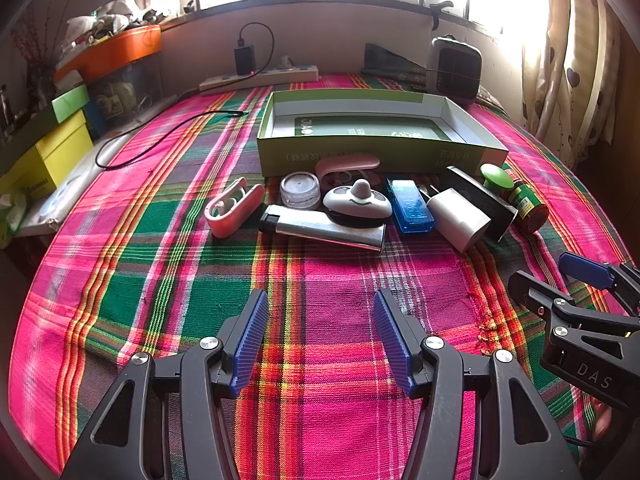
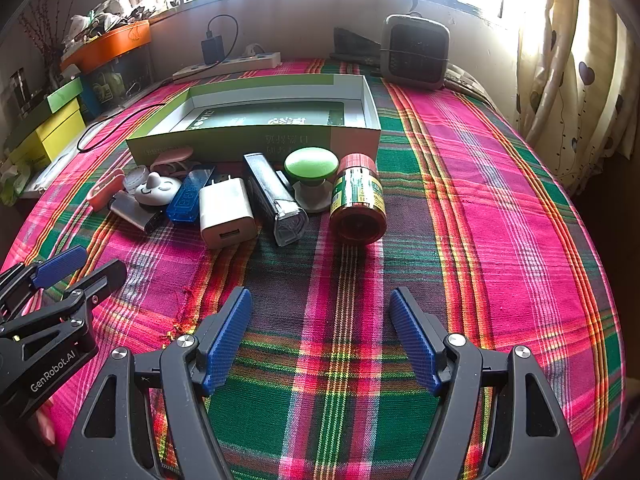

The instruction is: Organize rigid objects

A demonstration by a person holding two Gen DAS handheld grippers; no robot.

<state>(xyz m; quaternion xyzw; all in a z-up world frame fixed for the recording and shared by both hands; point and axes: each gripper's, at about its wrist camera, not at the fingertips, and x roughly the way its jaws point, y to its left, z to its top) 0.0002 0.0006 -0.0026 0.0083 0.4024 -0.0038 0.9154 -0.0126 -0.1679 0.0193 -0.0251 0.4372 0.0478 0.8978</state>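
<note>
A row of small rigid items lies on the plaid cloth in front of an open green box (image 1: 372, 152) (image 2: 256, 140). Among them are a pink case (image 1: 234, 208), a clear round jar (image 1: 300, 190), a silver lighter (image 1: 324, 228), a blue lighter (image 1: 410, 206) (image 2: 192, 194), a white charger (image 1: 458, 218) (image 2: 226, 212), a black case (image 2: 274, 200), a green knob (image 2: 310, 168) and a red-lidded jar (image 2: 358, 204) on its side. My left gripper (image 1: 320, 336) is open, short of the row. My right gripper (image 2: 320, 336) is open too, nearer than the jar.
A power strip (image 1: 260, 76) with a plugged charger and a black cable (image 1: 160, 136) lie at the back left. A small heater (image 2: 416, 52) stands at the back right. Stacked yellow and green boxes (image 1: 60, 140) border the left edge. Curtains (image 2: 568, 80) hang on the right.
</note>
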